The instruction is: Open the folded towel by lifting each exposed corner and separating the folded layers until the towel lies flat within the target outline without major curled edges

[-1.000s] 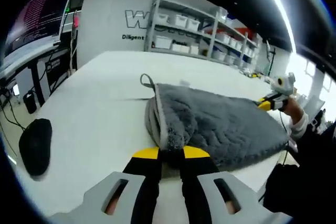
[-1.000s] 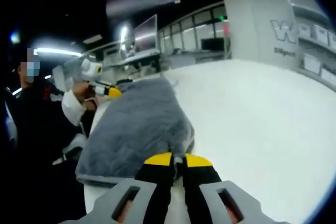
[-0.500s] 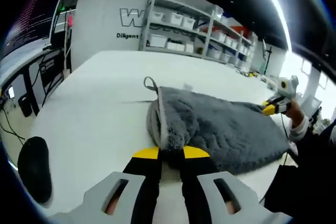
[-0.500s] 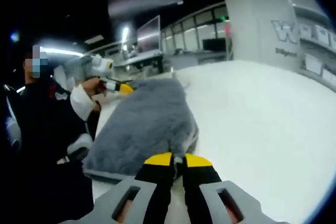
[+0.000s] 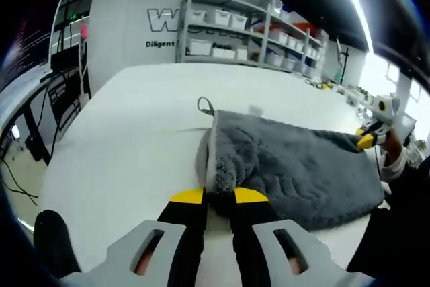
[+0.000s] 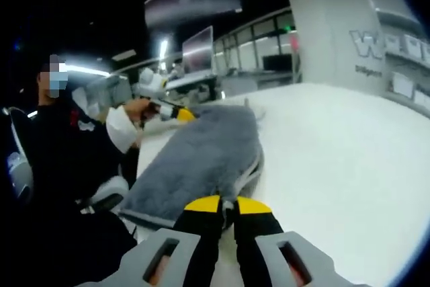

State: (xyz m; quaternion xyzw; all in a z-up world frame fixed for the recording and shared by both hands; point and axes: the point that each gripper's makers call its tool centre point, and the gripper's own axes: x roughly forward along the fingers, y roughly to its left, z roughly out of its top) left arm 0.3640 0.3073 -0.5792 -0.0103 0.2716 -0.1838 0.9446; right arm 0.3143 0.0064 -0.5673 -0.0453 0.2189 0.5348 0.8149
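The grey towel (image 5: 295,169) is lying on the white table (image 5: 121,146), along the table edge nearest the person, and it is still folded: stacked layers are showing at its short end, where a pale trim and a small hanging loop (image 5: 203,105) are visible. The left gripper (image 5: 218,196) is clamping one corner of that short end between its yellow-tipped jaws, with the fabric bunching up just above them. The right gripper (image 6: 220,204) is pinching the corner at the opposite short end, its jaws closed on the towel's edge where the layers are parting slightly. Each gripper is also appearing at the far end of the towel in the other's view, the right one (image 5: 367,140) beside a white cuff.

Judging from this, the task is only beginning. Both corners are secured, but no layer is being peeled back yet and the towel is showing no unfolded area. No target outline can be made out on the table. Separating the layers, spreading the towel flat and smoothing the edges all remain.
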